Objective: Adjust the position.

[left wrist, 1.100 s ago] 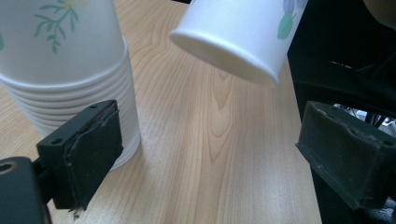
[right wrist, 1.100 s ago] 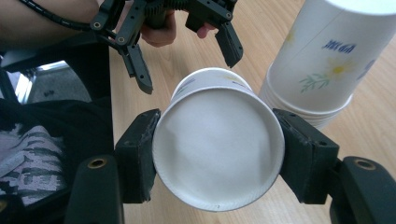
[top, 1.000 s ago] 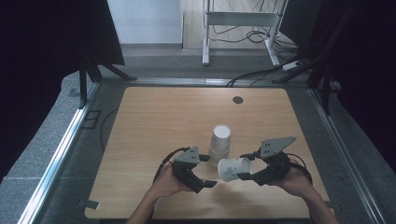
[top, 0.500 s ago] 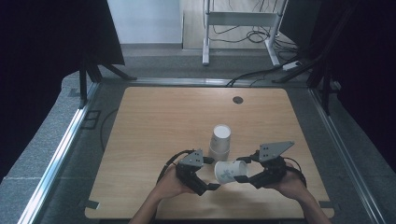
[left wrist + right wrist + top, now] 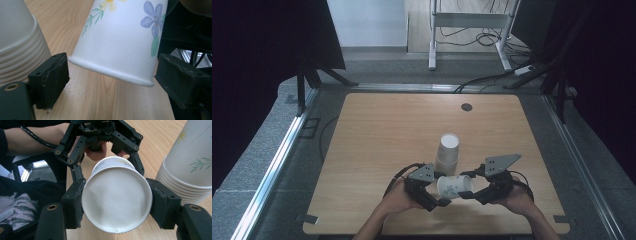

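A white paper cup point(image 5: 454, 185) with a flower print point(image 5: 150, 15) lies level in the air above the table's near edge. My right gripper point(image 5: 116, 205) is shut on its base end, one pad on each side, and the recessed bottom faces that camera. My left gripper point(image 5: 111, 77) comes in from the other side, and its jaws have just been closing. The cup's rim point(image 5: 112, 72) lies between its pads point(image 5: 50, 77), which flank it closely without visibly squeezing it. From above, the left gripper point(image 5: 439, 195) and right gripper point(image 5: 468, 189) face each other across the cup.
A stack of upturned paper cups point(image 5: 447, 150) stands on the wooden table point(image 5: 387, 130) just beyond the grippers, close beside both point(image 5: 17, 42) point(image 5: 190, 162). A small dark disc point(image 5: 467, 106) lies near the far edge. Metal rails and cables border the table.
The left gripper has come in towards the cup and its jaws have narrowed around the rim. The right gripper has kept its hold and shifted the cup slightly left.
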`<move>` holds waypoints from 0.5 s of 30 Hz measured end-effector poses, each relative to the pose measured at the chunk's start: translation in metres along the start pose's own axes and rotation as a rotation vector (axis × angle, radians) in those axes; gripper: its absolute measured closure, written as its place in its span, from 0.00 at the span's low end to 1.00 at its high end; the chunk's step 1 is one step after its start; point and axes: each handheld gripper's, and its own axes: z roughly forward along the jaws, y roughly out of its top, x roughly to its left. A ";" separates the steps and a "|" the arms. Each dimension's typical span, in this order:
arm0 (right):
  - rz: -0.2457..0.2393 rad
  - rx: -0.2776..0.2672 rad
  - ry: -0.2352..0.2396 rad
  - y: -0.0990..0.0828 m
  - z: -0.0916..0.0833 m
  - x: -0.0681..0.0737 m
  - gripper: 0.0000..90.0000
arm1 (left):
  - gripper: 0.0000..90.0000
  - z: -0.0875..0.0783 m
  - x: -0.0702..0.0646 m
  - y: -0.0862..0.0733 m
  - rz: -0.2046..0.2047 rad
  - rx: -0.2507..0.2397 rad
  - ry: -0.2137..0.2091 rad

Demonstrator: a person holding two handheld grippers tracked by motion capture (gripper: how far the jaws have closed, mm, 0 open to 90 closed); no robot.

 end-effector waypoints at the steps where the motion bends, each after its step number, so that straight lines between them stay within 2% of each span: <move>1: 0.000 -0.002 0.003 0.000 0.001 0.000 0.39 | 0.15 0.000 0.000 0.000 0.001 0.000 -0.002; 10: -0.004 -0.006 0.014 -0.001 0.003 0.000 0.39 | 0.17 0.003 0.000 -0.003 0.008 0.002 -0.012; 15: 0.001 -0.011 0.021 -0.002 0.004 -0.001 0.40 | 0.24 0.001 0.001 -0.004 0.006 -0.009 -0.009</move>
